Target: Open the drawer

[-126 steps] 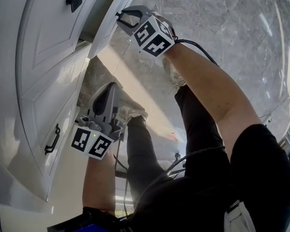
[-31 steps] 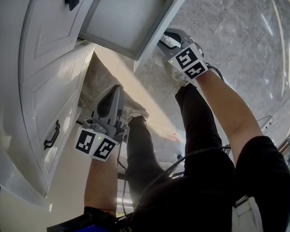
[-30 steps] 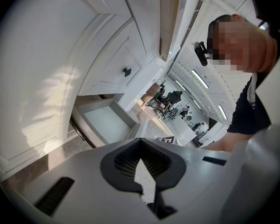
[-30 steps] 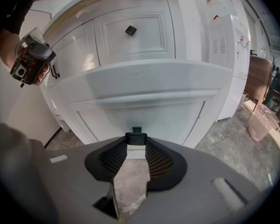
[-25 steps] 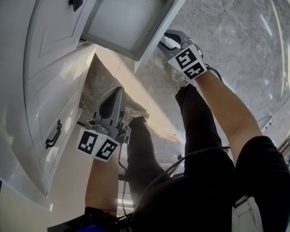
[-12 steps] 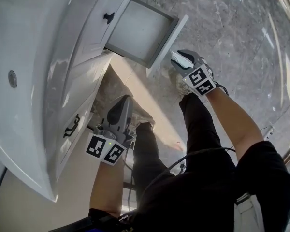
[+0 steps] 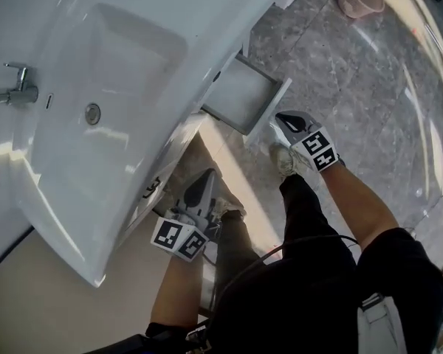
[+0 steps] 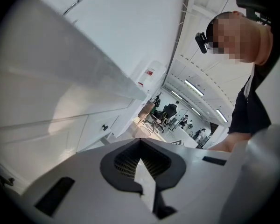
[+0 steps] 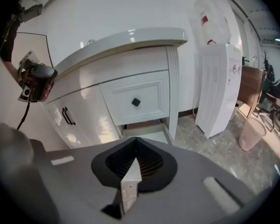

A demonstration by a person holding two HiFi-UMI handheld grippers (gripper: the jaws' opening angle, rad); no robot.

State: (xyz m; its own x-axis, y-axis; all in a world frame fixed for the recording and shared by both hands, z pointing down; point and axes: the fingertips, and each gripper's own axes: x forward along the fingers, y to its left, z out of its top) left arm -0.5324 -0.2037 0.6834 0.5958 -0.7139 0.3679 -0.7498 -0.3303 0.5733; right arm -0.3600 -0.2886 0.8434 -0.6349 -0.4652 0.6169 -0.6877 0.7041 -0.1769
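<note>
The drawer (image 7: pixel 241 96) is standing pulled out below the sink (image 7: pixel 125 65), just beside the right gripper (image 7: pixel 285 121), whose jaws have just been closing and are meeting on nothing. The left gripper (image 7: pixel 204 180) is hanging with jaws together, empty. The drawer is probably behaving as a light, rigid box on slides, best gripped at its front panel's handle, hidden here.

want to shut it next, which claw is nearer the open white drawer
Right. The right claw sits just beside the white rectangular drawer, at its front corner; the left claw hangs farther off, by the white cabinet door.
</note>
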